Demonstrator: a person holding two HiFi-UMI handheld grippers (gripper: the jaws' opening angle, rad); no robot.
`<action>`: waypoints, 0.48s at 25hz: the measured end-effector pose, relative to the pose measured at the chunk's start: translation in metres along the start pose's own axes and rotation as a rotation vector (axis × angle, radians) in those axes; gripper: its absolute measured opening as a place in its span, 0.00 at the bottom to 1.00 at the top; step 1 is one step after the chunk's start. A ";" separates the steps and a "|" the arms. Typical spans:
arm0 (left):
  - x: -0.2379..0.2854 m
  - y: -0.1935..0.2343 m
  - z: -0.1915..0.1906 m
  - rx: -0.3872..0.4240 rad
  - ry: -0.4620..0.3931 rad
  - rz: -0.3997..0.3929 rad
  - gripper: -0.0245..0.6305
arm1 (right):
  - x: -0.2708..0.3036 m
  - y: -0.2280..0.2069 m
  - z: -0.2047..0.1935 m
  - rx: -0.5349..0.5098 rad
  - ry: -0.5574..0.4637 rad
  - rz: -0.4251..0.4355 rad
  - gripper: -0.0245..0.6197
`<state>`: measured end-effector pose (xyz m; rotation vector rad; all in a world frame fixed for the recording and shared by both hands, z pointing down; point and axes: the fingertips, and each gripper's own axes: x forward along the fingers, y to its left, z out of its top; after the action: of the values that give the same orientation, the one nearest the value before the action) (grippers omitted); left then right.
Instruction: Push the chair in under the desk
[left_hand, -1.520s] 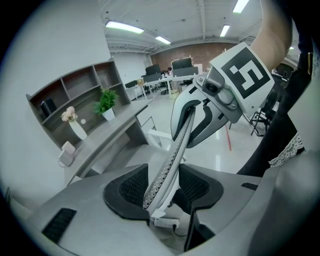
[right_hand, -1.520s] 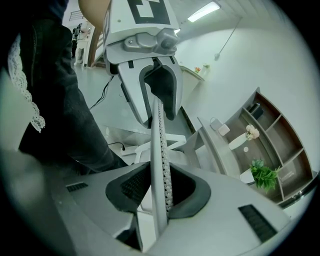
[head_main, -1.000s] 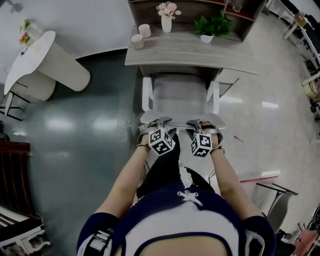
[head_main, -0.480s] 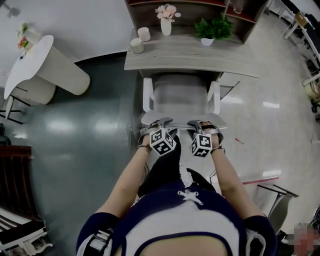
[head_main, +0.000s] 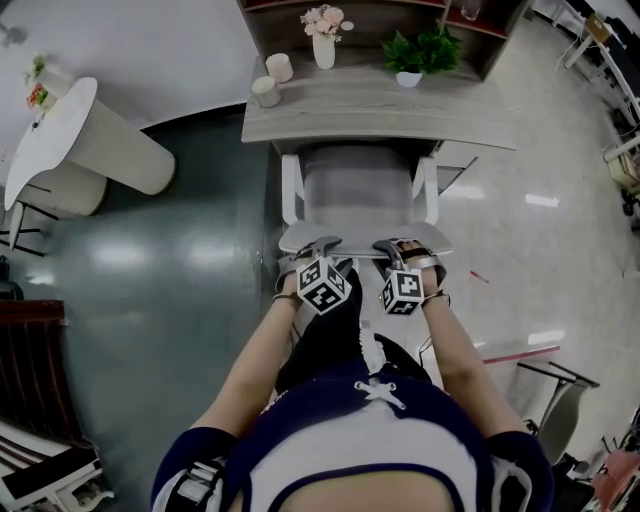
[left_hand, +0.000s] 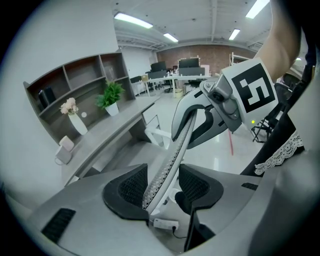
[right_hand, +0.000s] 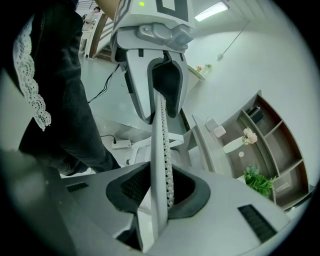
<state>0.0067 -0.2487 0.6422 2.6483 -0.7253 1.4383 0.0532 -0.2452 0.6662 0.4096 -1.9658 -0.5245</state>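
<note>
At grey desk (head_main: 370, 108) | glossy floor (head_main: 150, 250) | left gripper (head_main: 319, 243), right gripper (head_main: 391, 245) clamp chair (head_main: 360, 195) backrest edge

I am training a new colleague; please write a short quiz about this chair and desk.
1. True or false: the left gripper and the right gripper both clamp the chair's backrest.
2. What stands on the desk beside the potted plant? A vase of flowers; B laptop; C lamp.
3. Is the chair's seat fully under the desk?
Key: 1 true; 2 A; 3 no, most of it shows.
</note>
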 end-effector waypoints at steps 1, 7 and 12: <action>0.000 0.000 0.000 -0.002 0.000 0.000 0.34 | 0.000 0.000 0.000 -0.002 0.000 -0.001 0.16; 0.002 0.003 0.002 -0.002 -0.008 0.004 0.34 | 0.002 -0.004 -0.002 -0.001 0.001 0.007 0.16; 0.002 0.009 0.002 -0.001 -0.008 -0.011 0.34 | 0.006 -0.007 -0.001 0.002 0.009 0.001 0.16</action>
<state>0.0058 -0.2579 0.6411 2.6547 -0.7111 1.4256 0.0522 -0.2545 0.6669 0.4121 -1.9580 -0.5190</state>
